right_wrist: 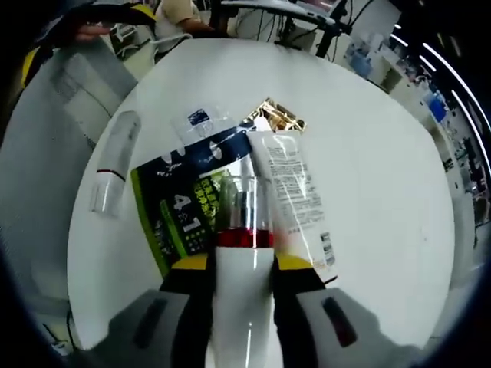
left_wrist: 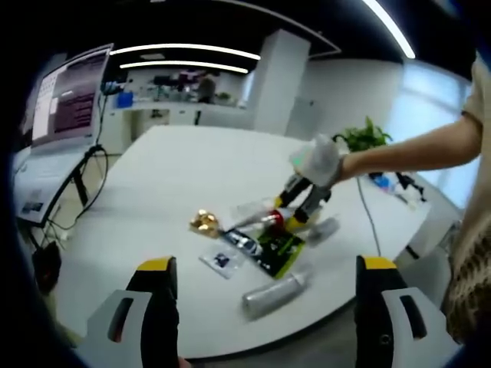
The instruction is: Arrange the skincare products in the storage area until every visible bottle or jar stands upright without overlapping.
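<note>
Clamped between the right gripper (right_wrist: 239,272) jaws, a white bottle with a red band and clear cap (right_wrist: 242,253) is lying along the jaw axis, its cap pointing away over a green-and-black sachet (right_wrist: 180,203). Beside it a white tube (right_wrist: 295,199) is resting flat, a gold wrapper (right_wrist: 276,115) beyond, and a clear-capped bottle (right_wrist: 111,165) is lying on its side near the round white table's (right_wrist: 383,192) edge. From the left gripper view, a gloved hand (left_wrist: 318,162) is showing on that gripper above the pile, with a silver tube (left_wrist: 276,291) lying nearest. Left gripper (left_wrist: 265,307) jaws are standing wide apart, gripping nothing.
</note>
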A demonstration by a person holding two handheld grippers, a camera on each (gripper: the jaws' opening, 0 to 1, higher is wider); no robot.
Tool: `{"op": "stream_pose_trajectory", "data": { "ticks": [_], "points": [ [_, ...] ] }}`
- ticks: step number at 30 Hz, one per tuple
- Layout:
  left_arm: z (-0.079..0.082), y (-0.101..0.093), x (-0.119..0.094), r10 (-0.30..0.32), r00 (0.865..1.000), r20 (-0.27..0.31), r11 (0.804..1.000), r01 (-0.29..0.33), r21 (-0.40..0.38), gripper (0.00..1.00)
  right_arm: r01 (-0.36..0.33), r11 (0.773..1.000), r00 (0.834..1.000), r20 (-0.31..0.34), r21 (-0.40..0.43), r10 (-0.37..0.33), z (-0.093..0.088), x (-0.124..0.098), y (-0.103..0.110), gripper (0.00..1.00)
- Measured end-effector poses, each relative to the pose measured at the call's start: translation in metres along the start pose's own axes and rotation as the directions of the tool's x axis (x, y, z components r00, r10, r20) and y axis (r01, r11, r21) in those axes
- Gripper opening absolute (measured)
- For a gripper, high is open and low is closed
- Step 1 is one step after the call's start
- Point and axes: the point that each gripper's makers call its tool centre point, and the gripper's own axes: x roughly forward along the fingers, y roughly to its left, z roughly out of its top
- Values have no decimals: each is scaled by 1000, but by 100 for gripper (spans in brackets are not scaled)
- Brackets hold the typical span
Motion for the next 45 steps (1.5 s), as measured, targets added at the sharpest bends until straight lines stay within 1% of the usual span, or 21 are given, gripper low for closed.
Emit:
{"op": "stream_pose_trajectory", "data": {
  "ticks": [5, 12, 15, 19, 23, 28, 37, 42, 45],
  "points": [
    [0, 1, 0, 2, 1000, 2, 1000, -2, -4, 93, 32, 999, 999, 14, -9, -32, 1, -1, -1, 29],
    [2, 2, -1, 9, 1000, 11, 1000, -9, -5, 93, 57, 998, 998, 24, -5, -57, 2, -3, -1, 28],
    [4, 2, -2, 11, 1000, 19, 1000, -11, 0, 92, 72, 997, 997, 37, 9, -72, 2, -7, -2, 28],
    [4, 2, -2, 9, 1000, 23, 1000, -9, 4, 91, 93, 994, 992, 78, 54, -97, 3, -19, -6, 28],
    [5, 0, -2, 4, 1000, 23, 1000, -4, 13, 91, 118, 987, 984, 124, 106, -131, 4, -33, -9, 28],
    [5, -3, -3, -6, 1000, 24, 1000, 6, 29, 91, 134, 975, 967, 191, 180, -168, 3, -52, -10, 28],
    [5, -6, -3, -13, 1000, 27, 999, 12, 48, 90, 143, 953, 948, 239, 268, -210, -9, -77, -9, 28],
    [7, -5, -4, -19, 999, 37, 999, 17, 36, 90, 145, 941, 939, 257, 305, -228, -18, -89, -7, 28],
    [8, -7, -4, -30, 999, 37, 999, 29, 25, 90, 151, 934, 929, 277, 325, -246, -19, -101, -5, 28]
  ]
}}
